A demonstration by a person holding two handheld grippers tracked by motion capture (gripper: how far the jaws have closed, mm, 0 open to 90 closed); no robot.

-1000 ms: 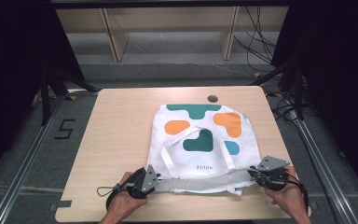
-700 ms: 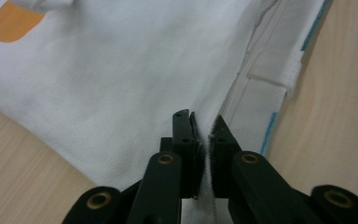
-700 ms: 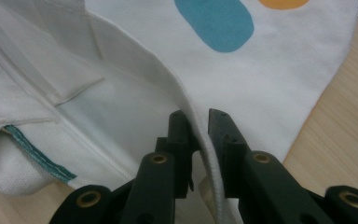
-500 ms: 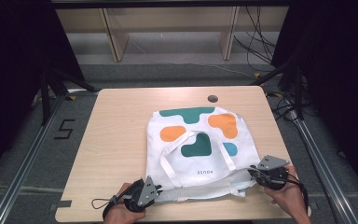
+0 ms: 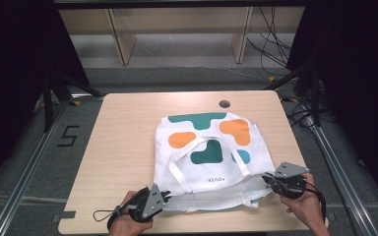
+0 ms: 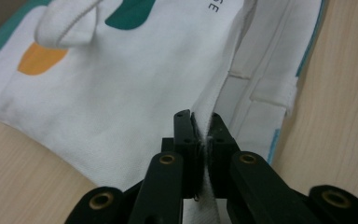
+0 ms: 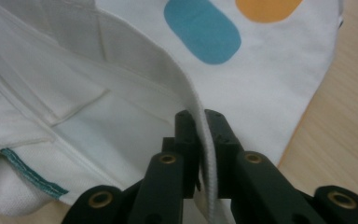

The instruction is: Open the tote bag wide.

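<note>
Black fingers (image 6: 216, 140), brass rivets, grey three-cornered plates, trailing black cables

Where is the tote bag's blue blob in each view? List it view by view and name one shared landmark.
High view: blue blob, on the tote bag's right side, under a handle strap.
Left gripper view: not in the picture.
Right gripper view: blue blob, top centre, above the fingers.
Shared landmark: the orange patch beside it.

We see the table (image 5: 128, 147) evenly lit from above, its surroundings dark. In both gripper views the near jaws blur softly, and shadows stay faint.
</note>
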